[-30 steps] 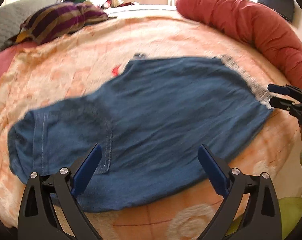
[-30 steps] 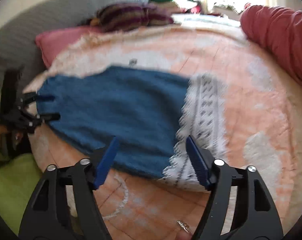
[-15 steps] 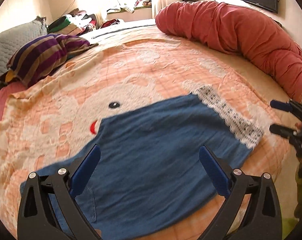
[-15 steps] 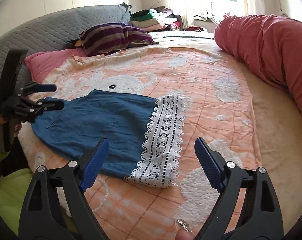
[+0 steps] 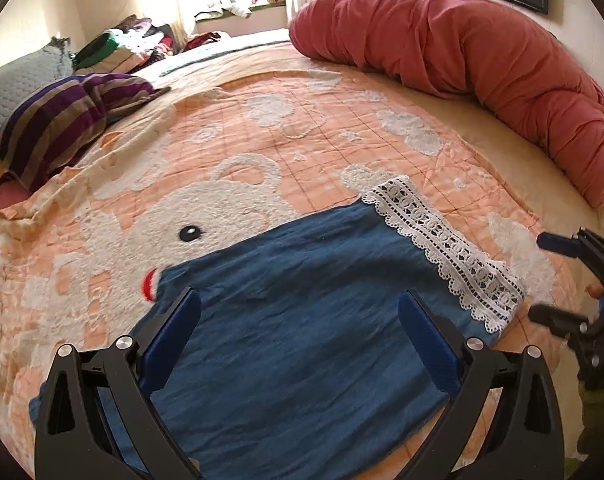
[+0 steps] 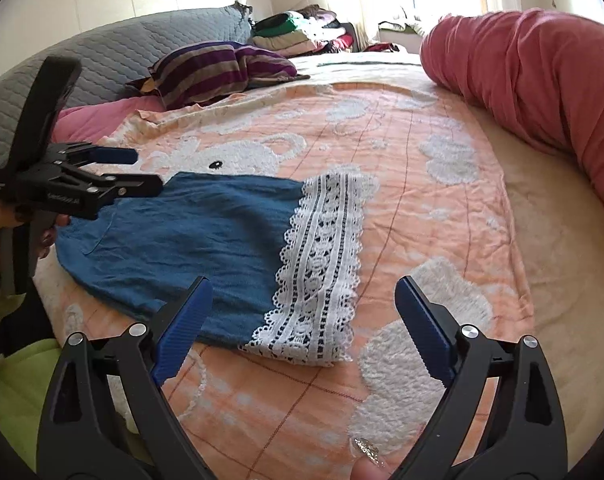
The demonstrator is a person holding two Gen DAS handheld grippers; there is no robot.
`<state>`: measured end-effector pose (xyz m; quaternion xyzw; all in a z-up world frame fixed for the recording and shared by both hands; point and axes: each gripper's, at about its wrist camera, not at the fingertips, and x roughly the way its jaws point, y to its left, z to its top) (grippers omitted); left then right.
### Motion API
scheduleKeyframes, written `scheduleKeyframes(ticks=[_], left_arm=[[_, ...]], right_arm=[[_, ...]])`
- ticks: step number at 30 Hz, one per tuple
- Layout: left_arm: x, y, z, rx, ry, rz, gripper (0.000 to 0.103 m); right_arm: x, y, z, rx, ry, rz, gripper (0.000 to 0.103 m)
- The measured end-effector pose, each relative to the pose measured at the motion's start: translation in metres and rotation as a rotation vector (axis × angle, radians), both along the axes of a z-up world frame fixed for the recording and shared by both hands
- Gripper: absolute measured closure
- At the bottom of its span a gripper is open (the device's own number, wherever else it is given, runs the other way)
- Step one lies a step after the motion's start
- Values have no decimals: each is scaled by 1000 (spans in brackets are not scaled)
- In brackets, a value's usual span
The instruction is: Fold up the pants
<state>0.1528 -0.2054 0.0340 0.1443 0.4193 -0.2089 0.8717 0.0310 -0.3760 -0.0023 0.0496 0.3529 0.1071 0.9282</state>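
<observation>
2 grippers hang over a bed, neither touching the pants. The pants lie flat and folded on an orange blanket, blue cloth with a white lace hem at the end nearer the right gripper. The left gripper stands wide open above the blue cloth, with nothing clamped between its pads. The right gripper's jaws are opening, and only the lace hem and blanket show beneath the gap, not gripped. A red bolster lies along the far side of the bed, and a striped pillow rests near the grey headboard.
</observation>
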Motion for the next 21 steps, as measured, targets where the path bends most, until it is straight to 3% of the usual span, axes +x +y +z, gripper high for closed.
scheduleKeyframes(ticks=[10,19,21], left_arm=[[57,-48,-18,27,37,-118,5],[104,-87,-51,9,99,-223,5],[113,-91,-60,11,123,-236,5]], right_arm=[[10,1,-22,44,64,-12,17],[19,3,-40,93,109,-33,17],[21,2,-42,121,113,-30,32]])
